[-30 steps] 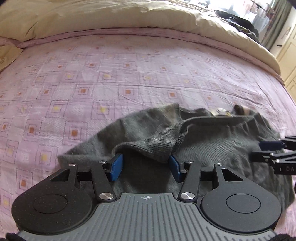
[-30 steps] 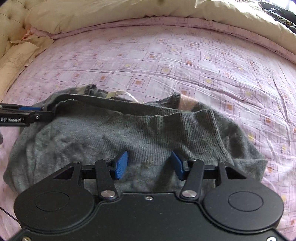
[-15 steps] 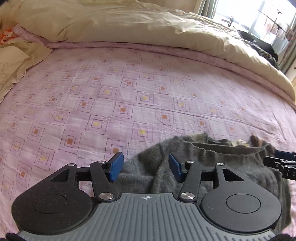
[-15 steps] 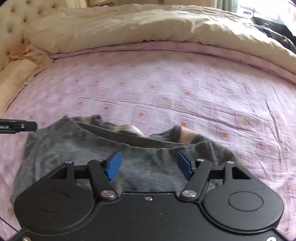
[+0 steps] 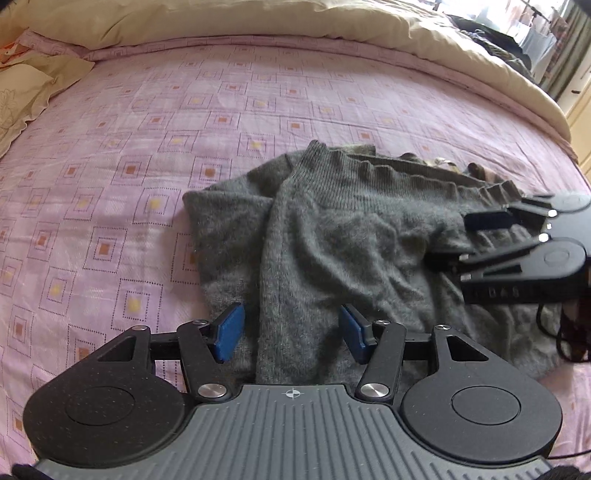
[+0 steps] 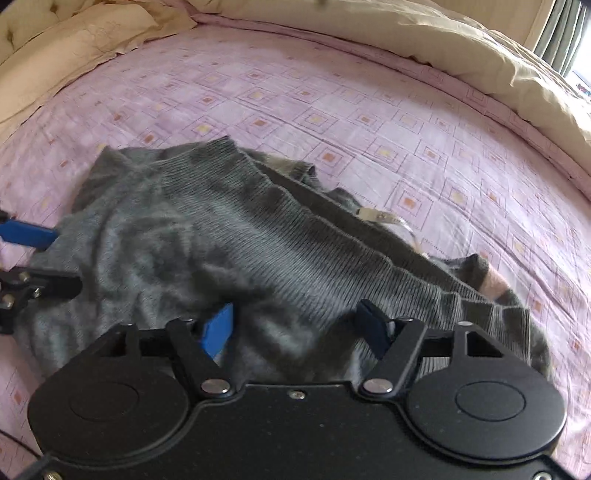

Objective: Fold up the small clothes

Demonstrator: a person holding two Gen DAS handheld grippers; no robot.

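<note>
A small grey knitted sweater (image 5: 343, 236) lies rumpled on the pink patterned bedsheet (image 5: 155, 122), its ribbed hem edge running across the far side. My left gripper (image 5: 291, 334) is open, its blue pads straddling a fold of the sweater at its near edge. My right gripper (image 6: 301, 328) is open too, low over the sweater (image 6: 229, 229), cloth between its pads. The right gripper also shows in the left wrist view (image 5: 480, 236), over the sweater's right side. The left gripper's fingertips (image 6: 26, 232) show at the left edge of the right wrist view.
A cream duvet (image 5: 258, 18) is bunched along the far side of the bed. A cream pillow (image 6: 74, 37) lies at the far left. A window with curtains (image 5: 569, 22) and clutter stand at the far right. A black cable (image 5: 561, 332) trails by the right gripper.
Both grippers have dropped back down and turned over the sweater after lifting away half a second ago. The sweater now lies more spread, with its ribbed hem folded over the top. Both stay open.
</note>
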